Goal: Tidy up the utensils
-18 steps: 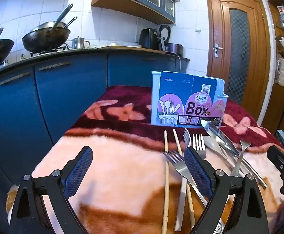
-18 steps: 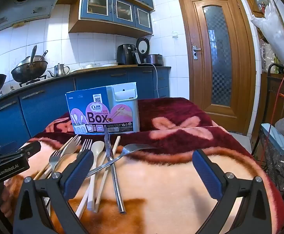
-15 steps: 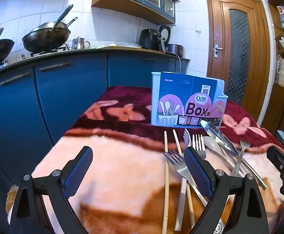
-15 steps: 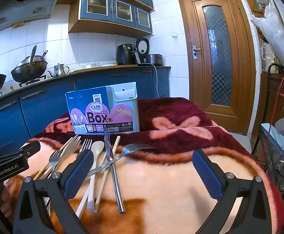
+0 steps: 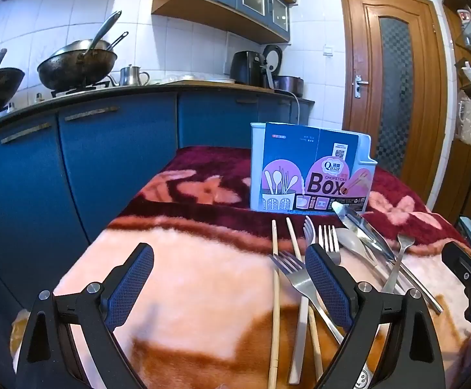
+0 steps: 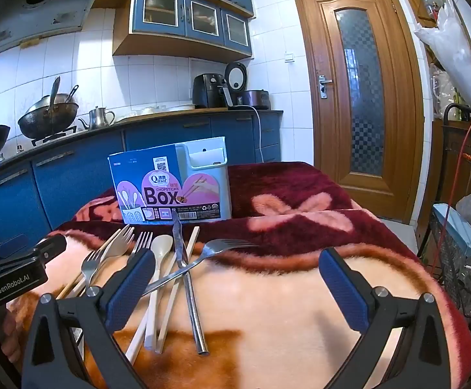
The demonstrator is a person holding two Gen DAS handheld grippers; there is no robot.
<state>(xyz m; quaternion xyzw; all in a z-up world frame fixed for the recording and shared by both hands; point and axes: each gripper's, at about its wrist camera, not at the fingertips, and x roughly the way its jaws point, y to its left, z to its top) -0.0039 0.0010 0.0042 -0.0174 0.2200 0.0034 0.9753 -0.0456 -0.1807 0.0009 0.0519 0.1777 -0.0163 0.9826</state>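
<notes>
On a fuzzy pink-and-maroon blanket (image 5: 203,265), steel forks (image 5: 292,267), pale wooden chopsticks (image 5: 274,278), a cream spoon (image 6: 161,246) and a steel knife (image 6: 187,278) lie crossed, at one o'clock from the left gripper (image 5: 229,287). The glossy chopsticks box (image 6: 170,188) stands upright at twelve. Both grippers' ribbed blue pads are spread, holding nothing. Only the right gripper (image 6: 237,288) view shows the box's white plastic side.
</notes>
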